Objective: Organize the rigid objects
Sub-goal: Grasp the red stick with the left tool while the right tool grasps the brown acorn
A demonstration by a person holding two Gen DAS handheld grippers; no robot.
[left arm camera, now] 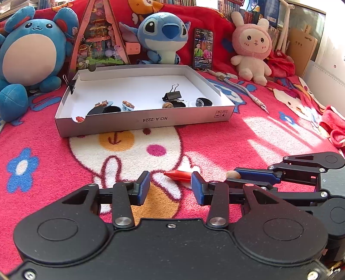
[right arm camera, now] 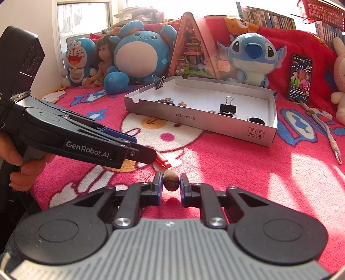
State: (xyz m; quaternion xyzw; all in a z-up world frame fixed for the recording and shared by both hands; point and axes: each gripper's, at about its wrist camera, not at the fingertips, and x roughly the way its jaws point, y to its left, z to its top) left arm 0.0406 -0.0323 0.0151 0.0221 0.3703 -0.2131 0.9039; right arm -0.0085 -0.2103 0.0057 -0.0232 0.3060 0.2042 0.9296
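place: home bedroom | cues: plush toys (left arm camera: 163, 36), cartoon fleece blanket (left arm camera: 215, 146), bookshelves (right arm camera: 269, 17) behind

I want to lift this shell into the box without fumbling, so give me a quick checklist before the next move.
1. Right tool around the brown shell: ok, a pad sits on each side.
2. Firm grip on the shell: cannot tell, small gaps seem to show beside it.
3. Left tool out of the way: not ok, it is open just beside the shell, by the red cap.
4. White box open, with bare floor: ok.
5. Path to the box: ok, only blanket lies between.
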